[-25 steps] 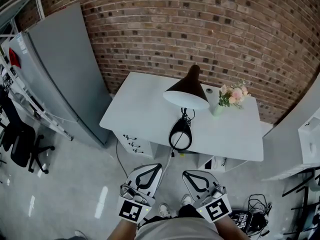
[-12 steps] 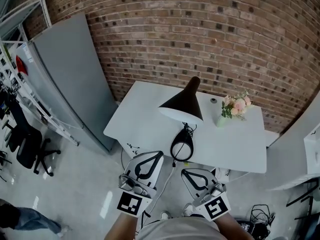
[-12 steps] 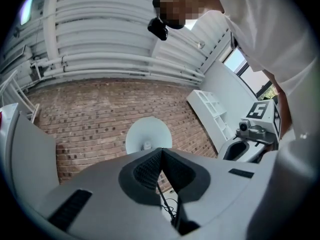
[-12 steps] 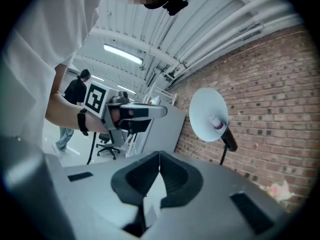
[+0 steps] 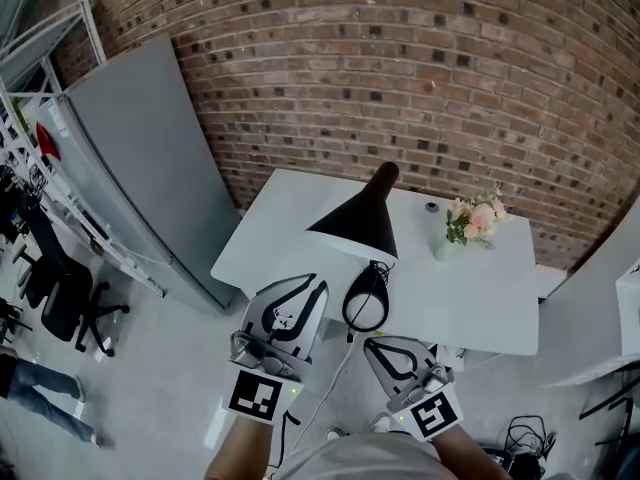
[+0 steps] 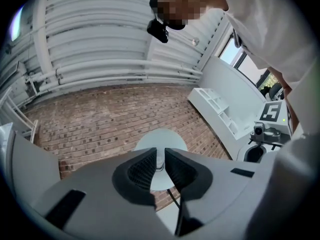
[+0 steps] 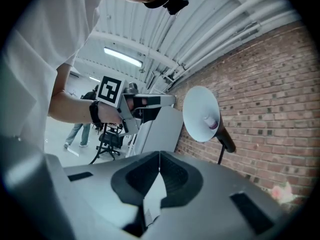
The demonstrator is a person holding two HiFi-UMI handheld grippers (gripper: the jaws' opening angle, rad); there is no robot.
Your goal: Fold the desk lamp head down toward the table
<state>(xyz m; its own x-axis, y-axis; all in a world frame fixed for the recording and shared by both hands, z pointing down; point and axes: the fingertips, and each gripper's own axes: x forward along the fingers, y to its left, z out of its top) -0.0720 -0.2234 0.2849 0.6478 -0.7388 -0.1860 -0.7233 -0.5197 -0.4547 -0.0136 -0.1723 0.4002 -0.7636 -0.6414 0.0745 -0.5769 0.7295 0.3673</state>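
A desk lamp stands on the white table [image 5: 480,288], its black cone head [image 5: 355,218] tilted up on its arm over a ring base [image 5: 365,303]. My left gripper [image 5: 305,290] hangs in front of the table edge, just left of the base, touching nothing. It is shut but for a thin slit, and the left gripper view shows the pale inside of the lamp head [image 6: 160,136] beyond the gripper's tips [image 6: 160,156]. My right gripper [image 5: 380,346] is lower and nearer me, shut and empty. In the right gripper view, the lamp head [image 7: 202,114] is above that gripper's tips [image 7: 160,156].
A small vase of pink flowers [image 5: 470,220] stands right of the lamp, a small dark object [image 5: 432,206] behind it. The lamp's cable [image 5: 340,368] hangs off the table front. A tall grey cabinet [image 5: 140,158] stands left, against the brick wall. An office chair [image 5: 60,298] and a person's legs [image 5: 40,388] are at far left.
My left gripper has risen and moved forward, up beside the lamp's base. The right gripper has shifted only slightly. The view has drawn closer to the table.
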